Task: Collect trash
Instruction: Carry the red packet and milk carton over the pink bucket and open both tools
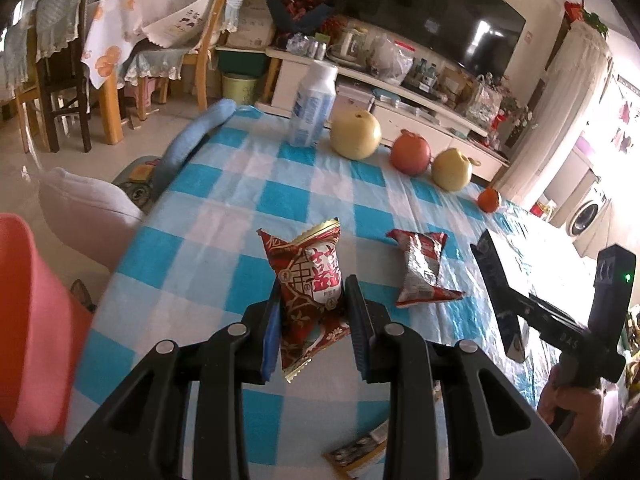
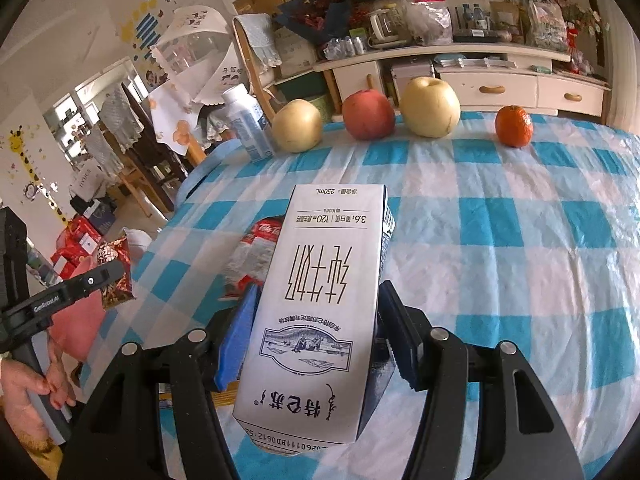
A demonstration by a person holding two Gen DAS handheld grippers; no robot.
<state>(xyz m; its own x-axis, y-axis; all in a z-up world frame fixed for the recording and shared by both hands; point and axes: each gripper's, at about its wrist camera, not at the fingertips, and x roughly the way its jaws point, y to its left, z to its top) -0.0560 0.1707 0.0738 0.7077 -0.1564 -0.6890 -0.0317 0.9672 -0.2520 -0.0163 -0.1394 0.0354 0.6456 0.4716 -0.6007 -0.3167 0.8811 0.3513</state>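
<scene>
Currently mid-task. Left tongs (image 1: 312, 300) clamped on red snack wrapper (image 1: 310, 280), lifted clear of surface (image 1: 224, 184). Right tongs (image 2: 316, 308) clamped on white milk carton (image 2: 316, 304), also raised, held lengthwise between the pads. Two items secured, neither yet deposited.

Remaining on surface: second crumpled red-and-silver wrapper (image 1: 422, 270), lying toward the middle, between both tools; small printed scrap (image 1: 356, 450) at the near edge, partly hidden under the left tool, kind not clear. Pink bin (image 1: 36, 320) beside the left edge, apparently the drop point; contents not visible.

Along the far edge, not judged trash: white bottle (image 1: 312, 104) at the far left corner, then pear (image 1: 355, 135), apple (image 1: 411, 153), second pear (image 1: 453, 170), tangerine (image 1: 489, 200).

Surface covered with blue-and-white checked cloth, slightly wrinkled. Room: TV cabinet (image 2: 500, 80) cluttered behind, dining chairs (image 1: 60, 92) at left, tiled floor.
</scene>
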